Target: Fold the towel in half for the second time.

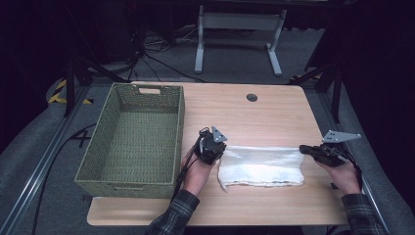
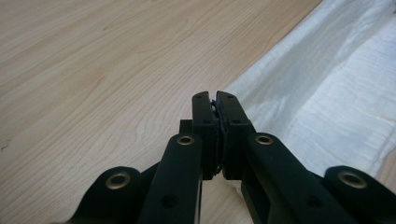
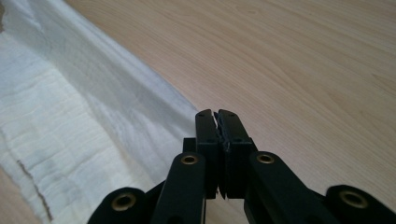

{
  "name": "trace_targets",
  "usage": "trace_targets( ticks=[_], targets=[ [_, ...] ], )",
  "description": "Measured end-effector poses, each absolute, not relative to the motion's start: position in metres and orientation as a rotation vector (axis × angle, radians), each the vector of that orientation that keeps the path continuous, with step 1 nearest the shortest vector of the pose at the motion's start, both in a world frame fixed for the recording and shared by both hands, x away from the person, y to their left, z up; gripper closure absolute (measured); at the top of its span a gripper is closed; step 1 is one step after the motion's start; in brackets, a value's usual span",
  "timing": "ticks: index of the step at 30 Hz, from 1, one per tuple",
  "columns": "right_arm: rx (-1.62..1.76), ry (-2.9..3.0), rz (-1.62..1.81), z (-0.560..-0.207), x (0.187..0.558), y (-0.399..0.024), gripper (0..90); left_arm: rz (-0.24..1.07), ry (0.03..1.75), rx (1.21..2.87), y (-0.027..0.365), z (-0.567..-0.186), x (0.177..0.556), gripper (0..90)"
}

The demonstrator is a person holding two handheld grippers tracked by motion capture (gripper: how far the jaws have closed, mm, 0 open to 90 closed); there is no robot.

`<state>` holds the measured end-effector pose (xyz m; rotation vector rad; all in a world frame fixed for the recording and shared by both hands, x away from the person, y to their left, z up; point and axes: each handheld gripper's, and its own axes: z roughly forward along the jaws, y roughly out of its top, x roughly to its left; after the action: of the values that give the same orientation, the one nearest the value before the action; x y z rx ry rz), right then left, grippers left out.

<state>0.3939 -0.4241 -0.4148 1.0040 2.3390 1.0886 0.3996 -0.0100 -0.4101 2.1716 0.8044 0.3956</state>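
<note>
Each tool, left [image 1: 219, 148] and right [image 1: 304, 149], pinches a far cloth [image 1: 260, 167] corner shut and should lift evenly, clear of the basket [image 1: 177, 142].

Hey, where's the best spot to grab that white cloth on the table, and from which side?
Take the white cloth by its two far corners, one from each short end. It lies flat as a wide folded strip, so its thin edges suit a pinch. The left tool and right tool are shut at those corners, seemingly on the cloth.
</note>
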Motion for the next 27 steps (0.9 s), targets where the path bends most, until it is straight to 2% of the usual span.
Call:
trace_targets(
  ticks=[19, 27],
  targets=[
    [0.967, 2.366, 1.122, -0.416, 0.354, -0.423, 87.5, 0.372, 0.693, 2.196, -0.001, -0.408, 0.349, 87.0],
    [0.948, 2.389, 1.122, -0.419, 0.338, -0.419, 87.3, 0.355, 0.696, 2.225, 0.0, -0.414, 0.334, 86.8]
  ],
)
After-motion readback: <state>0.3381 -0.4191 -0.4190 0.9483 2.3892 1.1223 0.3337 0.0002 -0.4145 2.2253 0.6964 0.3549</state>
